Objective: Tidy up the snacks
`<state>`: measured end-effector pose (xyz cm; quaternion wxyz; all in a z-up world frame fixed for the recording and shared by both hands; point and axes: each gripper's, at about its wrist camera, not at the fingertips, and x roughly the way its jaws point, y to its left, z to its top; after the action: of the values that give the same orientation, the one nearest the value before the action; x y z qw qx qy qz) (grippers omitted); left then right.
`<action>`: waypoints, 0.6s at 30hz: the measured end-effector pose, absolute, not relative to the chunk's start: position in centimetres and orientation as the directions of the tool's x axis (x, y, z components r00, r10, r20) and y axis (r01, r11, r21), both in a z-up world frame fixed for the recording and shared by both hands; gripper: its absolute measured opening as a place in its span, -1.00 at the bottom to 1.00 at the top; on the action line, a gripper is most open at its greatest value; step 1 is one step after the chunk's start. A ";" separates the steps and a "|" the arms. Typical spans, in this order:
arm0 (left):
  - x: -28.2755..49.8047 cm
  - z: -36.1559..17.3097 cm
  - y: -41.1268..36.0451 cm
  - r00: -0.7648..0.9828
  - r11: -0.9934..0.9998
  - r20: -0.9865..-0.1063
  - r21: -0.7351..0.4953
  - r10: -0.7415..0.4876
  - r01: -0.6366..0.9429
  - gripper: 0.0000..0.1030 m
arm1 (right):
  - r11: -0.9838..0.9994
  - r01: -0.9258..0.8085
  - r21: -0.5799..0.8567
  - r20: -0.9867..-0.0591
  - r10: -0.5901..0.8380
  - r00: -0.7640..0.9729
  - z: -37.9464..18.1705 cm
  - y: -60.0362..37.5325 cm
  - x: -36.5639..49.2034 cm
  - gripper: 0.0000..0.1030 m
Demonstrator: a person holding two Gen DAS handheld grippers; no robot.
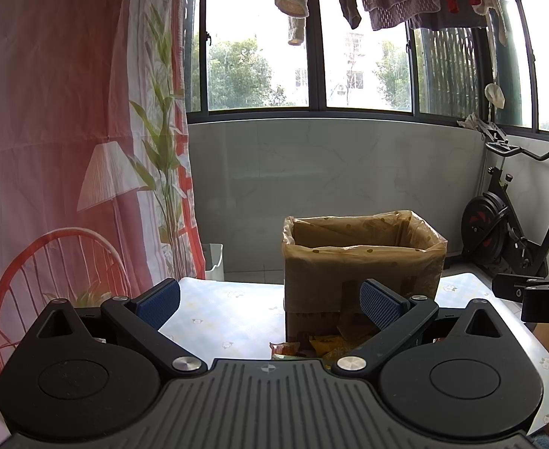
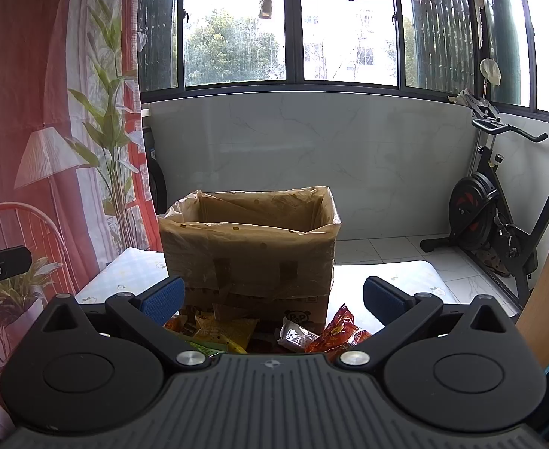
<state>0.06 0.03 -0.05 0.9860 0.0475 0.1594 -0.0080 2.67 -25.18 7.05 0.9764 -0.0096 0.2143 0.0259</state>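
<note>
We hold both grippers level over the table (image 1: 233, 299), which wears a pale flower-print cloth. The left gripper (image 1: 270, 301) has its jaws spread wide with nothing between them, and the right gripper (image 2: 272, 299) likewise stands wide apart and empty. At centre frame in both views sits a cardboard box (image 2: 252, 258) lined with a translucent plastic bag (image 2: 323, 209), its top open. The snack packets (image 2: 218, 331) lie in a loose heap on the table against the box's near side, at the lower centre of the right wrist view: yellow ones to the left, a white packet (image 2: 296, 336) in the middle, a red packet (image 2: 339, 327) to the right. An exercise bike (image 2: 499, 217) stands at right frame.
</note>
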 end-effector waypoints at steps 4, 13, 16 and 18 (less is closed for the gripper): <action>0.1 0.0 0.0 0.949 0.995 -0.315 0.091 -0.001 0.031 1.00 | 0.998 -0.055 -0.008 -0.419 0.047 0.907 7.1 -25.2 2.7 1.00; 0.1 0.0 0.0 0.949 0.995 -0.315 0.090 -0.002 0.032 1.00 | 0.998 -0.055 -0.008 -0.419 0.046 0.907 7.0 -25.2 2.7 1.00; 0.1 0.0 0.1 0.949 0.995 -0.315 0.089 -0.002 0.032 1.00 | 0.998 -0.054 -0.009 -0.419 0.046 0.907 7.1 -25.2 2.7 1.00; 0.1 -0.1 0.1 0.948 0.995 -0.318 0.090 0.002 0.029 1.00 | 0.998 -0.055 -0.009 -0.420 0.046 0.906 7.1 -25.2 2.7 1.00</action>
<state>0.13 0.05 -0.07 0.9858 0.0470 0.1609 -0.0068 2.69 -25.16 7.06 0.9763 -0.0104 0.2148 0.0259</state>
